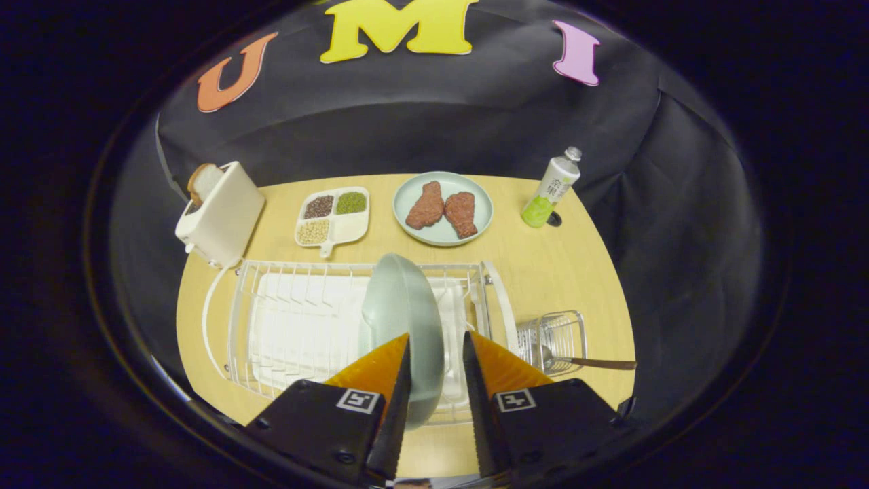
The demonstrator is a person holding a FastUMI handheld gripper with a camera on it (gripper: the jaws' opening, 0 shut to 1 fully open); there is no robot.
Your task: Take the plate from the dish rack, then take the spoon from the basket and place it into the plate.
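Note:
A pale green plate (400, 299) stands on edge in the white wire dish rack (292, 326), toward the rack's right end. My gripper (437, 335) is open and straddles the plate's near rim. The left finger lies against the plate and a narrow gap shows before the right finger. A small wire basket (553, 333) hangs on the rack's right end. A spoon (584, 362) lies in it with its bowl inside and its brown handle pointing out to the right, just right of my right finger.
Beyond the rack on the wooden table (543, 272) stand a white toaster (220, 210) with bread in it, a divided dish of grains (333, 216), a plate with two meat pieces (442, 207) and a green-labelled bottle (551, 189).

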